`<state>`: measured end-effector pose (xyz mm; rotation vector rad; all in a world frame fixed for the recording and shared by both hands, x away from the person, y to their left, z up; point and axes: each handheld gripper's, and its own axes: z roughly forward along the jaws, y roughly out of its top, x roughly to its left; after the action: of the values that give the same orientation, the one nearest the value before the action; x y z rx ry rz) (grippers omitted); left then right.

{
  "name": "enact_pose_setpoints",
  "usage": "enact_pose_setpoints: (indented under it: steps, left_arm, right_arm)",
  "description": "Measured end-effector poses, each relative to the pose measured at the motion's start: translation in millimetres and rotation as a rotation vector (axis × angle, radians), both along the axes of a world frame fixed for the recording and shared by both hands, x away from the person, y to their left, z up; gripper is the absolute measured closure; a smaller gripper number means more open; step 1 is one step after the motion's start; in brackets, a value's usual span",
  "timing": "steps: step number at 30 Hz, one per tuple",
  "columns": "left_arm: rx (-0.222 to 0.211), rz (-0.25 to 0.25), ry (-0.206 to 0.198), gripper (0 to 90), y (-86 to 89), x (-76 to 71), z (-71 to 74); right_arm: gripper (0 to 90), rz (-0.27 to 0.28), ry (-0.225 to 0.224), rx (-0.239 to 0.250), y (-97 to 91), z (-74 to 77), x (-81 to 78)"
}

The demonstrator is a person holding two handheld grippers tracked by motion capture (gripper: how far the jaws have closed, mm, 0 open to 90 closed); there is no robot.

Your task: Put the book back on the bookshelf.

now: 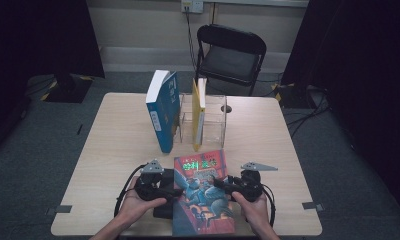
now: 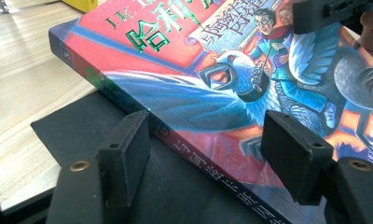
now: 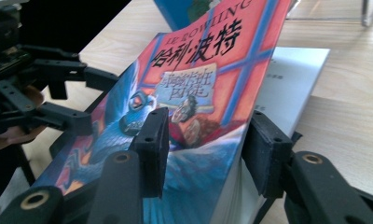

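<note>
Nearest the camera, the red book [image 1: 200,197] lies at the near edge of the table [image 1: 113,145], its bottom end reaching that edge and its top pointing far. It rests partly on a black book [image 1: 163,192] that sticks out on its left side; in the right gripper view a white book [image 3: 294,79] shows under its right side.

Bare tabletop runs wide to the left and right of this stack, and a strip lies open between it and the stand farther off.

Both hands come in from the near edge, each gripper aimed inward at the red book. The left gripper [image 1: 174,190] sits at the book's left edge; in the left gripper view its jaws stand apart, one jaw at the spine side and one over the cover, and I cannot tell whether the pads touch it. The right gripper [image 1: 219,183] sits at the right edge; in the right gripper view one jaw lies on the cover and the other against the page edge, so it has the book's edge clamped.

Farther off, mid-table, a clear stand [image 1: 213,120] holds a yellow book [image 1: 198,117] upright. A blue book [image 1: 163,110] leans just left of it. Beyond the far edge is a black chair [image 1: 230,52].
</note>
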<state>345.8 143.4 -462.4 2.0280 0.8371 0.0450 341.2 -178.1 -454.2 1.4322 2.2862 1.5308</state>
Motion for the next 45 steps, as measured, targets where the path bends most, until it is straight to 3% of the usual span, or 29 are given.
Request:
enact_pose_setpoints:
  steps: [5,12,20,26,31,36,45]
  left_arm:
    - [0.000,-0.004,-0.017,29.3,-0.8,1.1,-1.4]
    - [0.001,0.000,-0.009,27.2,-2.0,2.4,-1.1]
    - [0.015,0.006,-0.012,23.0,-5.8,4.2,-0.4]
    - [0.016,0.015,-0.014,23.2,-6.3,4.1,-0.4]
    - [0.007,0.008,-0.024,23.1,-4.6,6.7,-1.7]
    - [0.015,0.025,-0.031,21.6,-7.4,7.6,-1.7]
    - [0.010,0.036,-0.024,22.9,-5.6,7.6,-1.6]
  right_arm:
    - [46.7,0.061,0.009,-0.025,4.6,1.2,-0.2]
    - [47.4,0.095,0.014,-0.037,15.6,-1.7,14.6]
    - [55.3,0.198,0.003,-0.055,22.9,-0.5,21.6]
    - [60.1,0.225,0.014,-0.044,22.6,4.4,20.7]
    - [51.5,0.225,0.028,-0.059,26.0,0.2,27.5]
    - [47.1,0.237,0.012,-0.068,35.2,-1.2,32.3]
    - [71.9,0.260,0.006,-0.035,31.9,1.4,31.7]
